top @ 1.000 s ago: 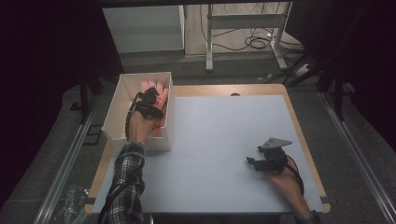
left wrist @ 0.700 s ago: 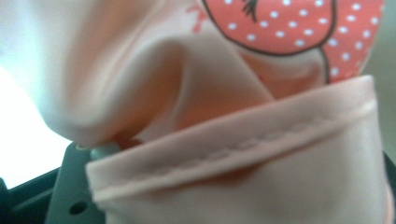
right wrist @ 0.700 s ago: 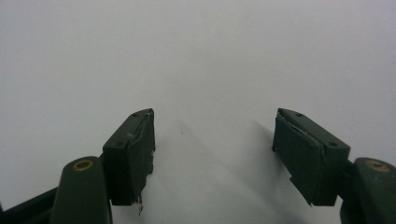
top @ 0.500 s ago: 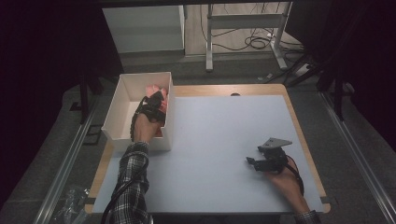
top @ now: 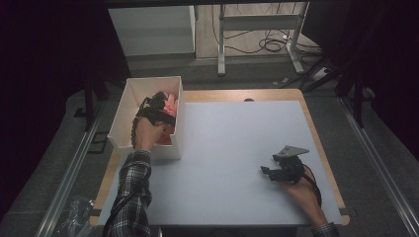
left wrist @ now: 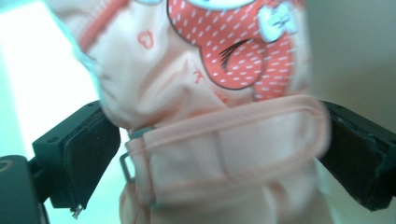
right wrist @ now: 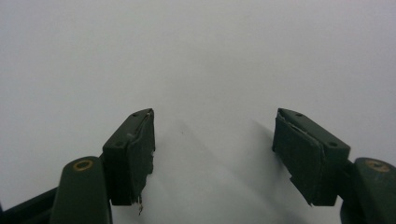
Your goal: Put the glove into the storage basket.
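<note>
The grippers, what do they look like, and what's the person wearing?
Both grippers are black with two blocky jaws. The right gripper has a grey three-cornered plate on top and brass-coloured screws at its jaw joints. A black cable trails from the left gripper. The left sleeve is dark-and-white plaid.

Wooden-edged table (top: 316, 133) under a white sheet (top: 237, 148) — pale and bare ahead of and between the right jaws, a white open box (top: 129, 103) at its far left corner — around the left jaws
</note>
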{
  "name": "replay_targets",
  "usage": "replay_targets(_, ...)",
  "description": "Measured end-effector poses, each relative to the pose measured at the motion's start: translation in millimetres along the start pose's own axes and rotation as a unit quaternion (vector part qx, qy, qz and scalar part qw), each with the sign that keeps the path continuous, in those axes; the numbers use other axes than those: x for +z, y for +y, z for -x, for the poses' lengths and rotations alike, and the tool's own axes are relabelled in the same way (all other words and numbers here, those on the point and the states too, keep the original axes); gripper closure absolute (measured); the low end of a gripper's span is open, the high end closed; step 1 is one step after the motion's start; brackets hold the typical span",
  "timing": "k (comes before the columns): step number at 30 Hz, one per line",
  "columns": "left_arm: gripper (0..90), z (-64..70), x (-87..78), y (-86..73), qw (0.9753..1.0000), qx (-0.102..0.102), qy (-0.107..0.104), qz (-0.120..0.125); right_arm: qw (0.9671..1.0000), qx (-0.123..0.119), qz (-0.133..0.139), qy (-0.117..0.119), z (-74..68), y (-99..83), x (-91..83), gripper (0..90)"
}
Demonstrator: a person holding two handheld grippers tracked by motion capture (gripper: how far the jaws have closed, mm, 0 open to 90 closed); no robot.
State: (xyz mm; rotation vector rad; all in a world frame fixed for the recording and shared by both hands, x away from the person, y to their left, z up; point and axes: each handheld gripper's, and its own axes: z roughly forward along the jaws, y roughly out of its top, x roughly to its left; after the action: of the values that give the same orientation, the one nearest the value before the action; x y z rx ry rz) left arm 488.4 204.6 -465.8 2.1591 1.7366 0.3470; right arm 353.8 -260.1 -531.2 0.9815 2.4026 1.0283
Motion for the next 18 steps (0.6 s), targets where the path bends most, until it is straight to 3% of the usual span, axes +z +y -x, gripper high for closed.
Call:
replay_targets(6,4.6,-0.2,-16.2,-5.9,0.9992,0.005,-0.026,0.032,1.0000,0.000,0.000,0.000,0.0,0.0,0.0,30.0)
replay_targets(18,3.1,2.2,-48.5,-11.7,0.9953,0.036,-0.031,0.084,1.0000,0.000,0.000,0.000,-0.1,0.0,0.0,30.0)
